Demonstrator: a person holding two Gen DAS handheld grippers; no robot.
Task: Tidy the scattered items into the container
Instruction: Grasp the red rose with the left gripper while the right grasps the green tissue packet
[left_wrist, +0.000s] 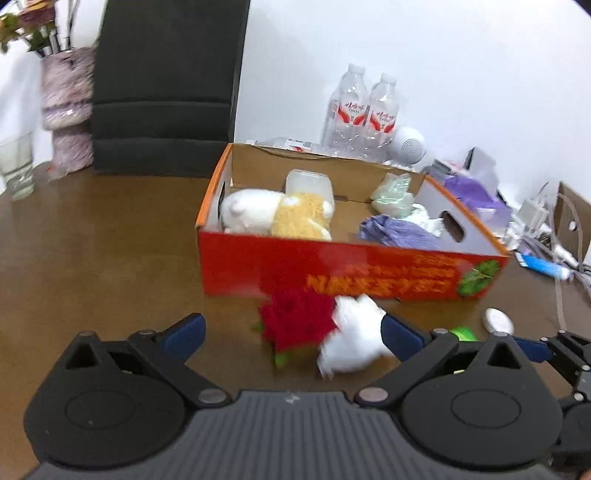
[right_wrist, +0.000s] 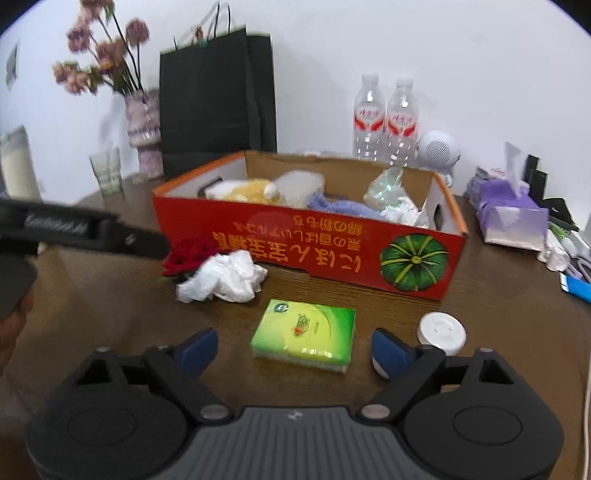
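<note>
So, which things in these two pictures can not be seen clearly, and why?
- Red rose, left wrist view: motion blur, and the white crumpled bag covers its right side.
- Plush toy, right wrist view: lower part hidden by the red box wall.
- White round lid: partly behind a fingertip of the right gripper.

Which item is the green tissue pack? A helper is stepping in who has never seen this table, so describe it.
Find the red cardboard box with the pumpkin picture on the brown table. In front of it, between crumpled white paper and a round white lid, lies the tissue pack: the only flat, bright green-yellow rectangle.
</note>
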